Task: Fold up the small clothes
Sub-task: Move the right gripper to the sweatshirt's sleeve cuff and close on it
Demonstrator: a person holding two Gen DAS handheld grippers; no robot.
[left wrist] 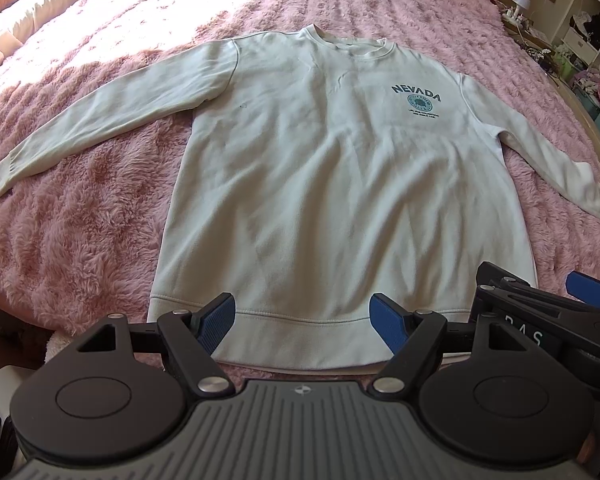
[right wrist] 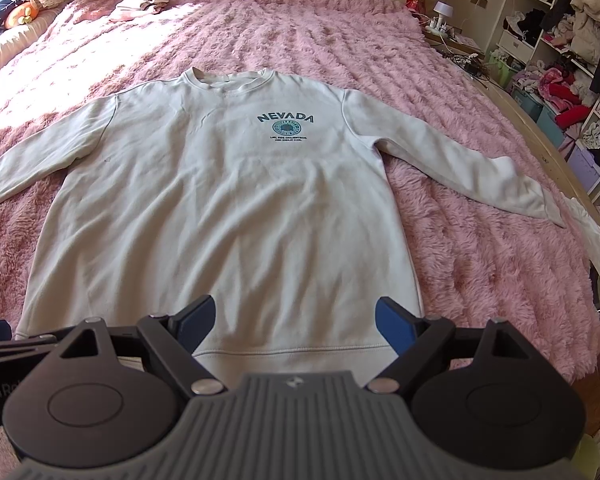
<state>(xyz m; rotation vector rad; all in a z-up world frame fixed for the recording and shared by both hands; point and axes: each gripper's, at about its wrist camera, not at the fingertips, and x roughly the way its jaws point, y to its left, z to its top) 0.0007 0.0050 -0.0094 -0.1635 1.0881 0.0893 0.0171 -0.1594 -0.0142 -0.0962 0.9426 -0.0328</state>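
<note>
Nearest me, my left gripper (left wrist: 304, 322) and right gripper (right wrist: 296, 326) hang wide open, empty, over the hem. From nine to three o'clock the sweatshirt (left wrist: 332, 184) lies flat on the pink blanket (left wrist: 80, 240): soft, floppy, probably light; I'd pinch cuffs or hem corners.

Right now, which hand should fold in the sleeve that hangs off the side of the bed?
Probably the right gripper. That sleeve lies on its side of the sweatshirt, while the left gripper would have to cross over. Both are open and holding nothing.
</note>
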